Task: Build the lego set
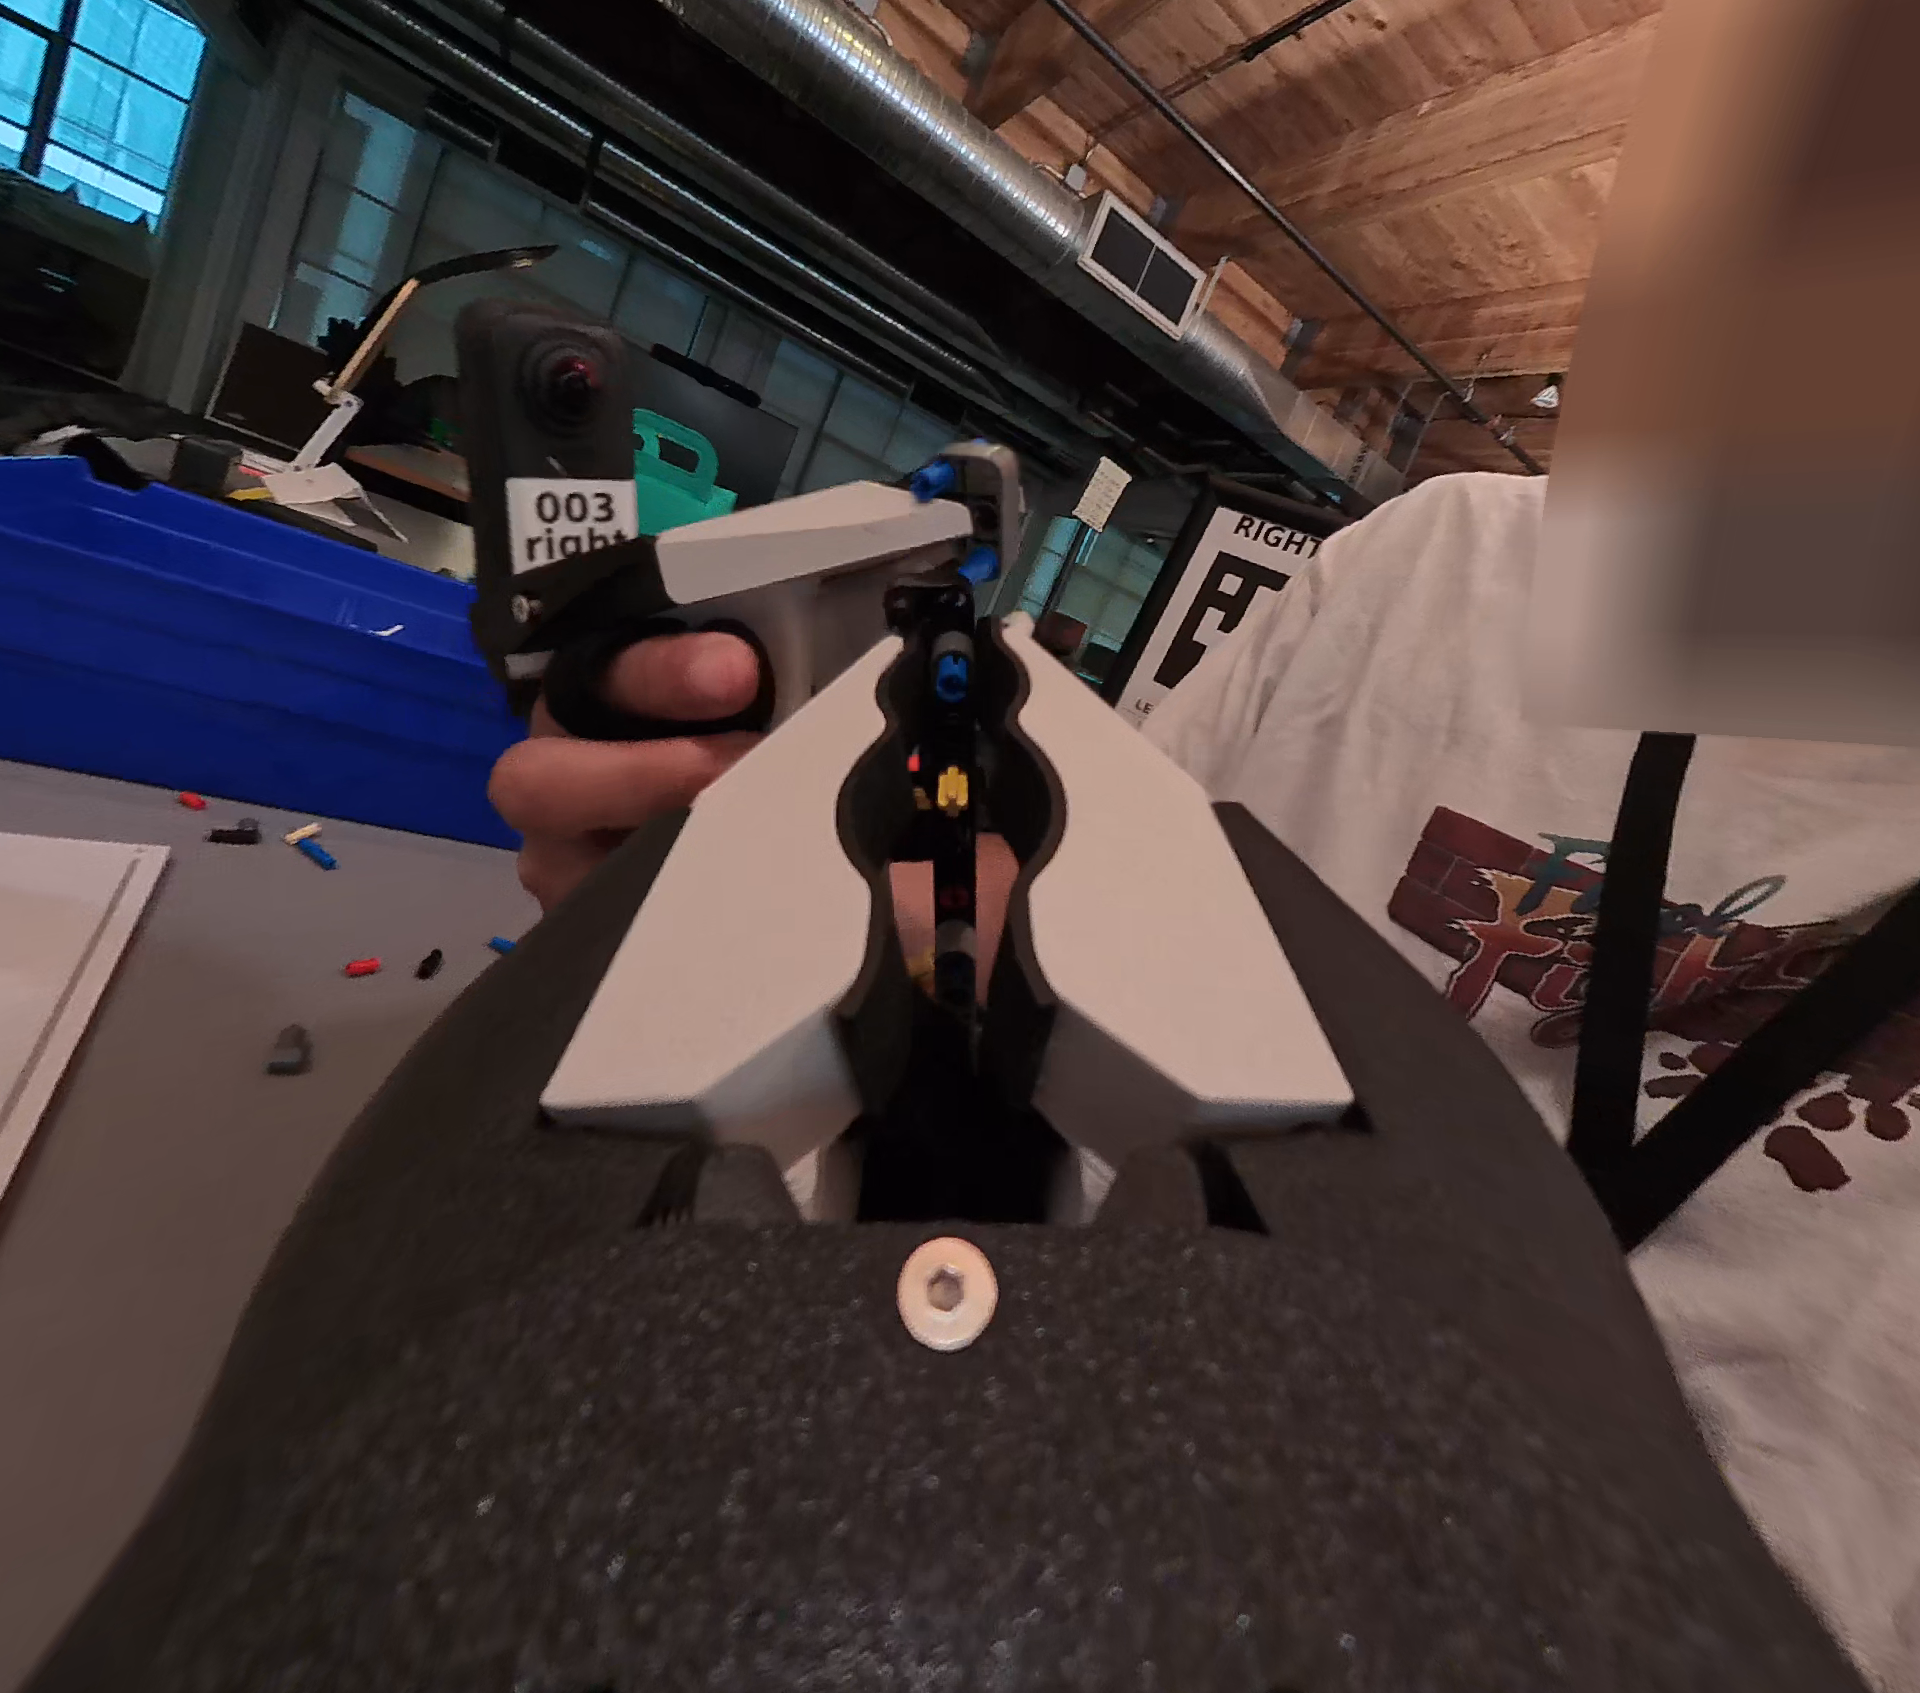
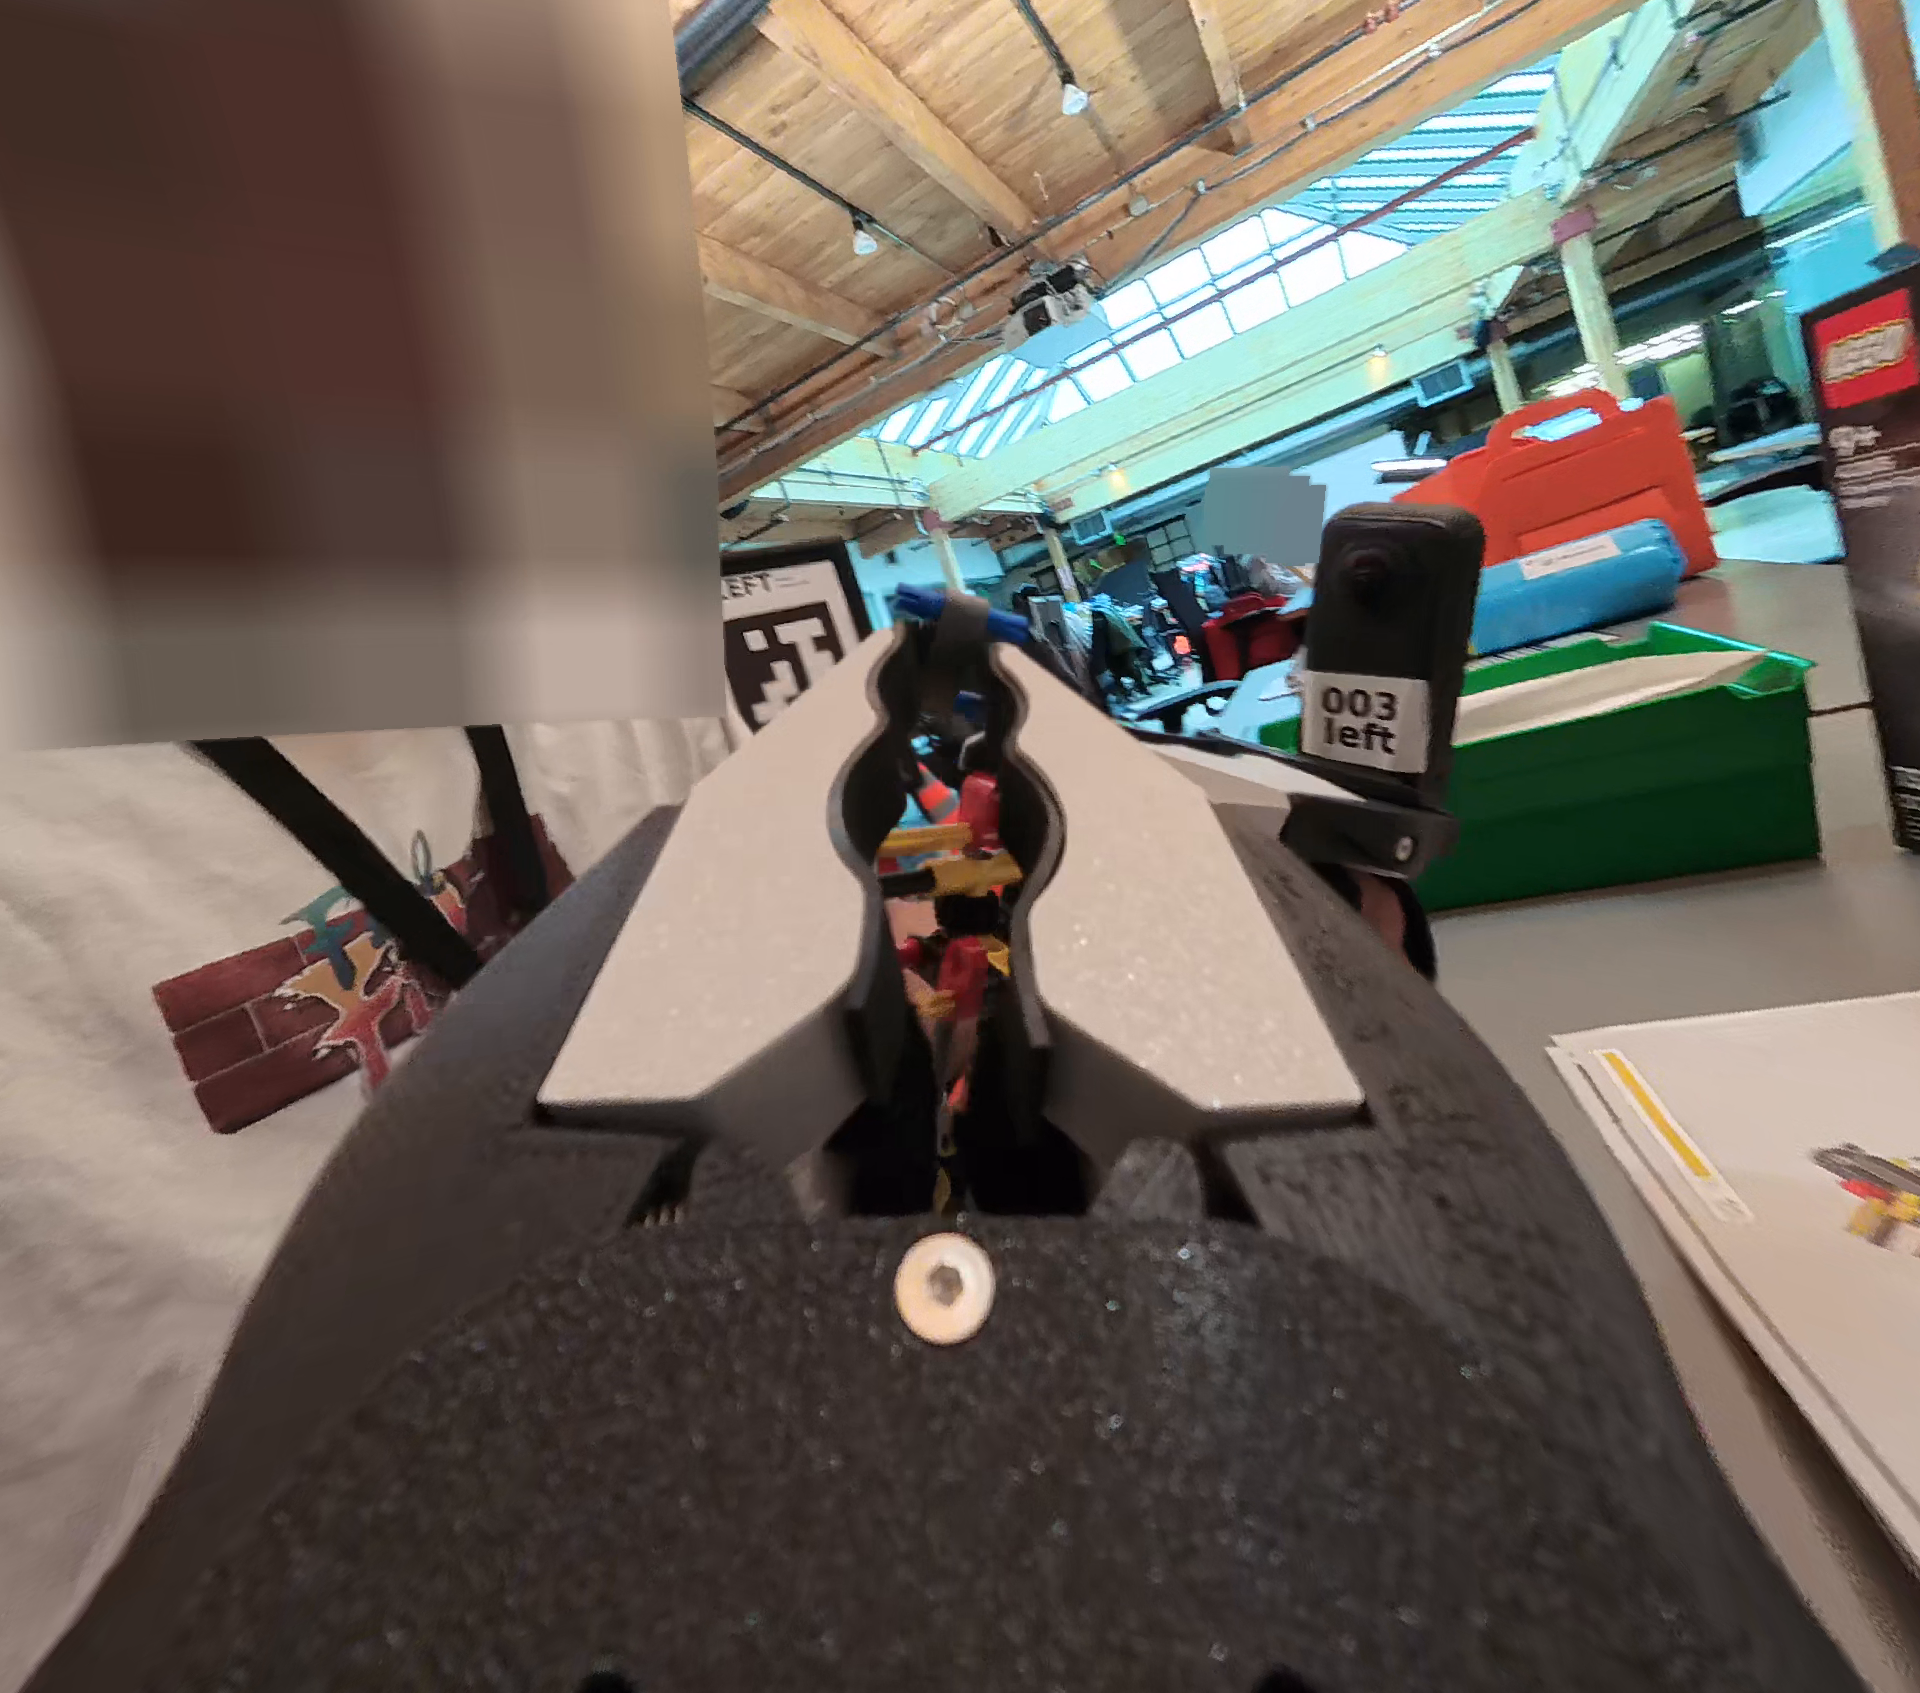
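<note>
In the left wrist view, my left gripper (image 1: pixel 961 635) is shut on a thin black lego assembly (image 1: pixel 956 802), seen edge-on, with blue pins and a yellow part. It holds the assembly in the air. My right gripper (image 1: pixel 971 521) reaches in from the left. It is shut on a small grey piece with blue pins (image 1: pixel 982 490), held against the top of the assembly. In the right wrist view, my right gripper (image 2: pixel 951 635) grips that grey piece (image 2: pixel 961 609) at its tips. The red, yellow and black assembly (image 2: pixel 966 874) shows through the gap between its fingers.
Loose small pieces (image 1: pixel 312 848) lie on the grey table (image 1: pixel 208 1124), in front of a blue bin (image 1: pixel 208 604). An instruction booklet (image 2: pixel 1766 1228), a green tray (image 2: pixel 1621 770) and a dark box (image 2: pixel 1870 552) are on the right. A person in a white shirt (image 1: pixel 1455 708) is close behind.
</note>
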`<action>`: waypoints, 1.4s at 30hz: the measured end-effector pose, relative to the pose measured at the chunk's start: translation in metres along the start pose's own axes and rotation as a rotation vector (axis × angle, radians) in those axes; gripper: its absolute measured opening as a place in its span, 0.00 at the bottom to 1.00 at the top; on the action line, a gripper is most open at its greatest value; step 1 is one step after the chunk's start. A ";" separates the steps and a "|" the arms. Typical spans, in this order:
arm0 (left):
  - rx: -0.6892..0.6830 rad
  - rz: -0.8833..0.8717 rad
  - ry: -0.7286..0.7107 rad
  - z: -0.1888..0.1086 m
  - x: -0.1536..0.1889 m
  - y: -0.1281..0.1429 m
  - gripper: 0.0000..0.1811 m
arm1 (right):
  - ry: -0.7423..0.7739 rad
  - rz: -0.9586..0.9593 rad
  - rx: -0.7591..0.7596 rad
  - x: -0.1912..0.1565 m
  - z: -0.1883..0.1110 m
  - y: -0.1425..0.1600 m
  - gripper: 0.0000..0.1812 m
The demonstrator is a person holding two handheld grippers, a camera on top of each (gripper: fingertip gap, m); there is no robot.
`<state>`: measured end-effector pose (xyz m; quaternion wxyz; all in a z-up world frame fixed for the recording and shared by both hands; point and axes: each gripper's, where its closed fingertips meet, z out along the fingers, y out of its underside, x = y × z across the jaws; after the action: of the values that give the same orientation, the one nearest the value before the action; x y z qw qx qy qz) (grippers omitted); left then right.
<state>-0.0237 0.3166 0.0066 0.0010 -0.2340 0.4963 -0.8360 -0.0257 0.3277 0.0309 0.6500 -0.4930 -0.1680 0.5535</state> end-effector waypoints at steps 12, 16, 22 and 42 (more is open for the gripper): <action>-0.042 0.024 -0.050 -0.004 -0.004 0.001 0.03 | 0.034 -0.012 -0.103 -0.006 -0.020 0.001 0.04; -0.057 0.071 -0.049 -0.022 0.010 -0.014 0.03 | 0.515 -0.152 -0.642 0.052 -0.084 0.063 0.04; 0.030 0.139 -0.114 -0.048 0.014 -0.044 0.03 | 0.619 -0.059 -1.467 0.045 -0.173 0.166 0.04; 0.025 0.132 -0.161 -0.045 0.002 -0.040 0.03 | 0.936 -0.602 -1.523 0.037 -0.176 0.164 0.10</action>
<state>-0.0341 0.3738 0.0223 0.0987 -0.2673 0.4986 -0.8186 0.0300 0.2646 -0.1975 0.2701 -0.8932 -0.3266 -0.1505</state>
